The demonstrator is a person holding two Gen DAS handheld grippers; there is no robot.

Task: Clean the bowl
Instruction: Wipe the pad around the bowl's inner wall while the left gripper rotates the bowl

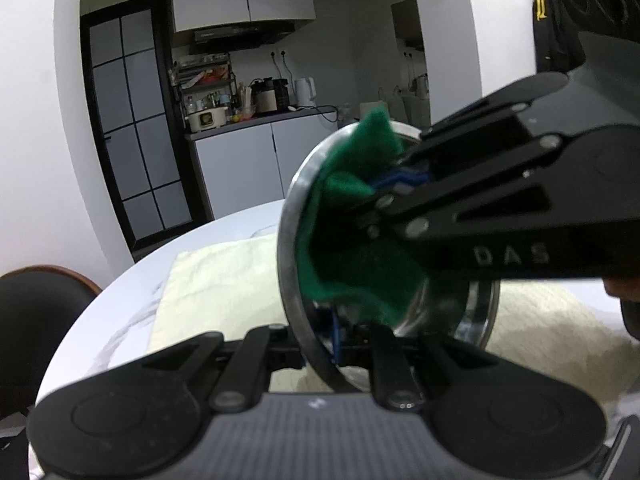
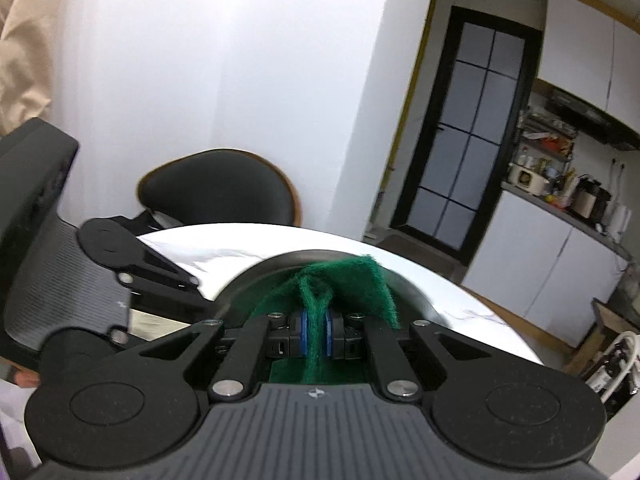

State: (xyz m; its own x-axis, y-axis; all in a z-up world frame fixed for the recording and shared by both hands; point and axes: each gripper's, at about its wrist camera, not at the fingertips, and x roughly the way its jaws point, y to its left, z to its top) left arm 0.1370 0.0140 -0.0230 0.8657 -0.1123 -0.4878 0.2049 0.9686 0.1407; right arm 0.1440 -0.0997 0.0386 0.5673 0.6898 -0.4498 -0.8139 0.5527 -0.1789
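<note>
The round, shiny stainless-steel bowl point(image 1: 294, 240) was tipped almost on edge above the round white marble-look table point(image 1: 132, 292), its open mouth turned toward the right gripper point(image 2: 316, 334), with a cream cloth mat point(image 1: 216, 280) lying on the table beneath it. The left gripper point(image 1: 340, 344) had its 2 jaws drawn nearly together on the bowl's lower rim, which ran down between them, so it appeared to be pinching the thin metal edge, though the contact itself was partly hidden. In the right wrist view the right gripper's 2 blue pads point(image 2: 305, 334) were squeezed fully together on a bunched fold of the green fibrous scouring pad point(image 2: 352, 284), whose loose end fanned out into the bowl's hollow. The step in hand looked like scrubbing the inside. To do it well, the left hand would need to keep a firm pinch on the rim, since a smooth steel lip held at 1 spot could twist or slip under sideways pushes. The scourer would work best pressed flat against the wall and swept in circles from rim to base, with pushes directed toward the held edge rather than away from it, and kept over the mat in case of a slip
</note>
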